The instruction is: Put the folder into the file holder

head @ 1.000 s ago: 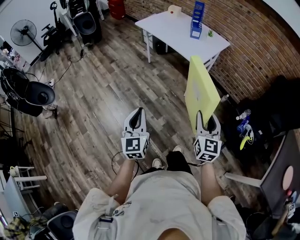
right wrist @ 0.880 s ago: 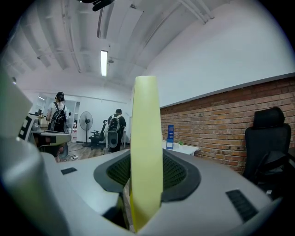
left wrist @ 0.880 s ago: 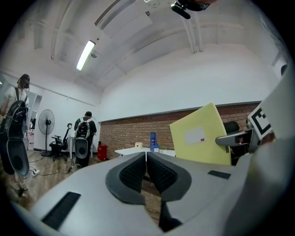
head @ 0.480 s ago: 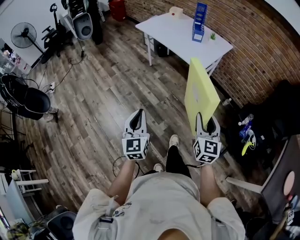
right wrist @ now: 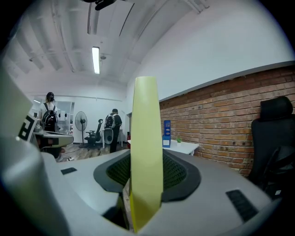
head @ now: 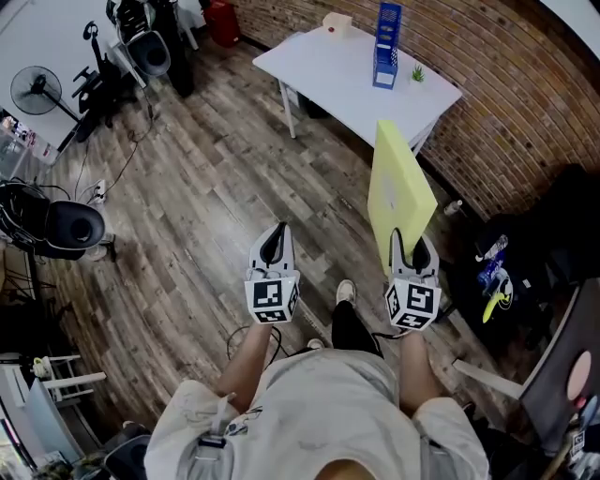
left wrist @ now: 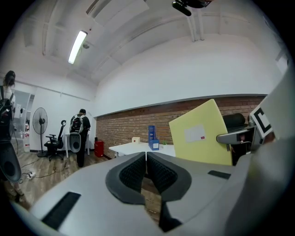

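Observation:
A yellow folder (head: 400,195) stands upright in my right gripper (head: 413,251), whose jaws are shut on its lower edge. In the right gripper view the folder (right wrist: 146,147) shows edge-on between the pads. In the left gripper view the folder (left wrist: 203,136) shows its face with a white label. My left gripper (head: 273,246) is shut with nothing in it, held level beside the right one. The blue file holder (head: 385,43) stands on the far side of a white table (head: 337,70), well ahead of both grippers; the blue file holder (right wrist: 166,134) is also small in the right gripper view.
The table stands against a brick wall (head: 525,84). A small green plant (head: 417,73) and a beige object (head: 336,22) sit on it. Wooden floor (head: 187,206) lies between me and the table. Office chairs (head: 66,225), a fan (head: 37,89) and a person (left wrist: 80,133) are at the left.
The view has shifted as I walk forward; the table and file holder sit slightly lower-left in the frame. Both grippers and the folder keep their pose.

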### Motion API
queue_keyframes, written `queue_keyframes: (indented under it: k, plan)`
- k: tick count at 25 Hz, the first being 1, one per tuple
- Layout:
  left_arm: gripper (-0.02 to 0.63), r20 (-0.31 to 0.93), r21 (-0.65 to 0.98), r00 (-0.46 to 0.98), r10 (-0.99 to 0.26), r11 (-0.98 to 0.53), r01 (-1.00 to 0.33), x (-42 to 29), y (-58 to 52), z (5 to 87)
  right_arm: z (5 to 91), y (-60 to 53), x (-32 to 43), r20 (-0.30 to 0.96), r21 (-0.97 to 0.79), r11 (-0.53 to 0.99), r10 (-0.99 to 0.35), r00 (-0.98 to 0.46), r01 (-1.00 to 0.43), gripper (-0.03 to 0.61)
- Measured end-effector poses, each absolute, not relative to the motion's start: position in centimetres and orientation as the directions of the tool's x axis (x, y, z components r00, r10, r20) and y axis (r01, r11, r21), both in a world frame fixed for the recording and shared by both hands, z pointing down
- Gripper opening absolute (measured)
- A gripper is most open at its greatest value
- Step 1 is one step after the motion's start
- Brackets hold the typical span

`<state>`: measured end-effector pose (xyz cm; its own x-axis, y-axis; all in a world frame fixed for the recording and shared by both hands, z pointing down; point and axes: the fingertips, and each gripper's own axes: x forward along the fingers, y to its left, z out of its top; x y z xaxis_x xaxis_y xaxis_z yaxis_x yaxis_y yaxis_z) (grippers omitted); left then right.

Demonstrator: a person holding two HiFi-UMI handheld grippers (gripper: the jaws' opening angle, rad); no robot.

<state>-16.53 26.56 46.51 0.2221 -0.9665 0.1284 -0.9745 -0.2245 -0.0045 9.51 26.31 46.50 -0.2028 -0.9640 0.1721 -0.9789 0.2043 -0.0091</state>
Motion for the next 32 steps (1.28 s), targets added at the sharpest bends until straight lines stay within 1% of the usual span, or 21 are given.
queue_keyframes:
  k: [7, 10, 23, 32]
  plan:
    - [0.021, 0.141, -0.052, 0.249, -0.958, -0.259, -0.965, -12.7, 21.0, 46.1, 47.1, 21.2, 12.7, 0.179, -0.048, 0.185, -0.965, -0.19, -0.982, 0.186]
    - [0.021, 0.124, -0.078, 0.25, -0.96, -0.26, -0.962, -11.0, 18.2, 45.2, 46.8, 18.9, 14.5, 0.179, -0.058, 0.179, -0.966, -0.186, -0.982, 0.186]
    - [0.021, 0.11, -0.084, 0.26, -0.959, -0.27, -0.959, -6.2, 9.5, 43.7, 44.7, 10.0, 18.9, 0.142, -0.071, 0.177, -0.972, -0.185, -0.982, 0.186]
    - [0.021, 0.095, -0.07, 0.267, -0.959, -0.274, -0.959, -4.6, 5.7, 43.7, 42.6, 5.8, 19.8, 0.1, -0.05, 0.194, -0.975, -0.198, -0.98, 0.186]
